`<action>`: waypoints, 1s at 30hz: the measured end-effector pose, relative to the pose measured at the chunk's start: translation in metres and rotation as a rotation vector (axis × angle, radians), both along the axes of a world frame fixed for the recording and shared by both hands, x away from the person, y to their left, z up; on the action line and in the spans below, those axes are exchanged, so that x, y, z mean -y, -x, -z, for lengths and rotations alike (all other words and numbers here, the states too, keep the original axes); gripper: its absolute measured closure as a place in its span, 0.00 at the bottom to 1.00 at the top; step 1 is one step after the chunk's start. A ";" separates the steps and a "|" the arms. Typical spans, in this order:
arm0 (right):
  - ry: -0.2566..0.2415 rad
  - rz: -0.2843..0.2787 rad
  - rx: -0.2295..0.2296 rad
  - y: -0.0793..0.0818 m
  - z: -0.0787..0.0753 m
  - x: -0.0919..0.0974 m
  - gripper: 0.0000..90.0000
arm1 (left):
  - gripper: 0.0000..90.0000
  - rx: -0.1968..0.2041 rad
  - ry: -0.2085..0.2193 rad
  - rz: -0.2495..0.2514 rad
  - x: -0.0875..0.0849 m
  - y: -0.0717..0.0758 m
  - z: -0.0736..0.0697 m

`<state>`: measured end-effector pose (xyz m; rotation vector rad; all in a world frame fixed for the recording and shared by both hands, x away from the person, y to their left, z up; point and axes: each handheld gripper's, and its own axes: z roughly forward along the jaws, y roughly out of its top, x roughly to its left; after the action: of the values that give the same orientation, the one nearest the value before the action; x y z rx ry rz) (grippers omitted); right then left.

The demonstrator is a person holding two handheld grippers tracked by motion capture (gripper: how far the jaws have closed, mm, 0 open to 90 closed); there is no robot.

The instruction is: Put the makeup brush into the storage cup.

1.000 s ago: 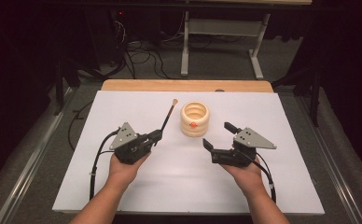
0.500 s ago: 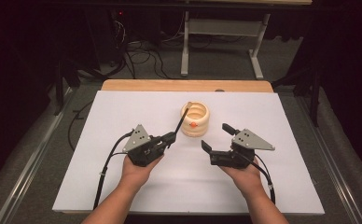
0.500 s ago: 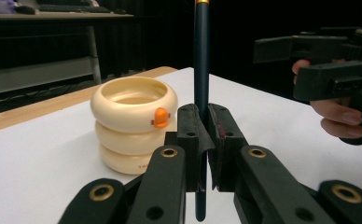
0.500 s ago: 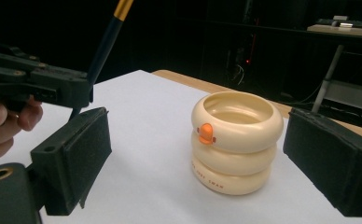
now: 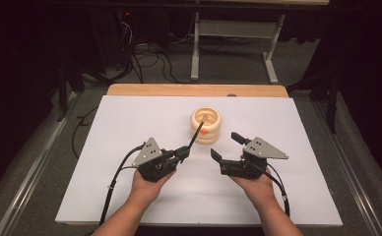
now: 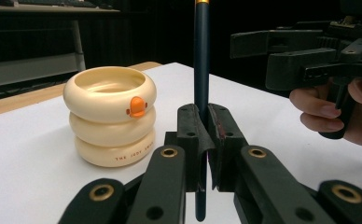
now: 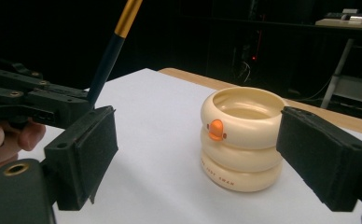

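A cream holder (image 5: 205,125) made of stacked rings, with an orange beak, stands mid-table on the white board (image 5: 130,123). My left gripper (image 5: 181,152) is shut on a dark-handled brush (image 5: 195,135) with a gold ferrule. The brush slants up and away, and its far end is over the holder's mouth. In the left gripper view the handle (image 6: 201,56) rises between the closed pads, with the holder (image 6: 109,116) to its left. My right gripper (image 5: 225,146) is open to the right of the holder; its jaws have just been closing a little, with nothing between the pads (image 7: 88,154).
A wooden strip (image 5: 194,90) runs along the table's far edge. Beyond it are a desk frame (image 5: 228,44) and floor cables (image 5: 149,59). Each gripper trails a cable (image 5: 115,182) toward the near edge. White surface lies on both sides of the holder.
My left gripper has moved right, toward the holder, with the brush. The brush's far end has gone from left of the holder to over its mouth. The right hand stayed put.
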<state>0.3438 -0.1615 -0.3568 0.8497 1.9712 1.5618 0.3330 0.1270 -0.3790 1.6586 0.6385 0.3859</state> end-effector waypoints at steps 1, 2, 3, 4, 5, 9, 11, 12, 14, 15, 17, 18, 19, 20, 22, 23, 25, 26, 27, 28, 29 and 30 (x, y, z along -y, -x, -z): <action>-0.004 -0.004 -0.004 0.000 0.000 0.000 0.17 | 0.94 -0.003 0.001 0.001 0.000 0.000 0.001; -0.009 -0.006 -0.008 0.000 0.000 0.000 0.17 | 0.94 -0.003 -0.001 0.003 0.001 0.000 0.002; -0.010 -0.006 -0.009 0.000 0.000 0.000 0.18 | 0.94 -0.004 -0.003 0.004 0.002 0.000 0.003; -0.015 -0.009 -0.012 0.000 0.000 0.000 0.18 | 0.94 -0.005 -0.004 0.009 0.003 0.001 0.004; -0.026 -0.016 -0.020 0.000 0.000 0.000 0.18 | 0.94 -0.004 -0.004 0.012 0.004 0.001 0.004; -0.044 -0.024 -0.039 0.000 0.002 0.000 0.19 | 0.94 -0.005 0.001 0.021 0.007 0.001 0.007; -0.052 -0.034 -0.046 0.000 0.003 -0.001 0.20 | 0.94 -0.010 -0.003 0.025 0.007 0.001 0.008; -0.056 -0.034 -0.050 0.000 0.003 -0.001 0.20 | 0.94 -0.013 -0.001 0.026 0.008 0.001 0.008; -0.055 -0.038 -0.048 0.000 0.003 -0.002 0.20 | 0.94 -0.016 0.000 0.029 0.009 0.001 0.010; -0.061 -0.037 -0.051 0.000 0.003 -0.002 0.21 | 0.94 -0.017 0.001 0.031 0.009 0.001 0.010; -0.075 -0.041 -0.063 0.001 0.003 -0.003 0.23 | 0.94 -0.020 0.003 0.034 0.010 0.001 0.011; -0.080 -0.044 -0.064 0.001 0.003 -0.003 0.24 | 0.94 -0.020 0.005 0.034 0.011 0.001 0.012; -0.086 -0.046 -0.068 0.001 0.004 -0.003 0.25 | 0.94 -0.020 0.003 0.035 0.011 0.001 0.012; -0.088 -0.050 -0.064 0.001 0.004 -0.003 0.26 | 0.94 -0.022 0.004 0.036 0.012 0.001 0.013; -0.098 -0.058 -0.063 0.002 0.004 -0.004 0.30 | 0.94 -0.023 0.002 0.038 0.013 0.001 0.014; -0.100 -0.063 -0.060 0.002 0.005 -0.004 0.31 | 0.94 -0.023 0.001 0.038 0.013 0.001 0.014; -0.107 -0.067 -0.062 0.002 0.005 -0.004 0.33 | 0.94 -0.026 0.005 0.039 0.013 0.001 0.015; -0.111 -0.069 -0.064 0.003 0.005 -0.004 0.33 | 0.94 -0.028 0.005 0.039 0.014 0.001 0.015; -0.126 -0.073 -0.071 0.003 0.005 -0.004 0.34 | 0.94 -0.029 0.006 0.040 0.014 0.002 0.016; -0.131 -0.072 -0.074 0.003 0.005 -0.004 0.34 | 0.94 -0.032 0.006 0.042 0.014 0.002 0.016; -0.140 -0.078 -0.076 0.003 0.004 -0.004 0.35 | 0.94 -0.031 0.007 0.044 0.015 0.002 0.016; -0.142 -0.077 -0.079 0.003 0.004 -0.004 0.35 | 0.94 -0.031 0.006 0.044 0.015 0.002 0.016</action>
<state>0.3405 -0.1572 -0.3611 0.9139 1.9872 1.7553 0.3311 0.1118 -0.3954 1.6726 0.6240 0.3267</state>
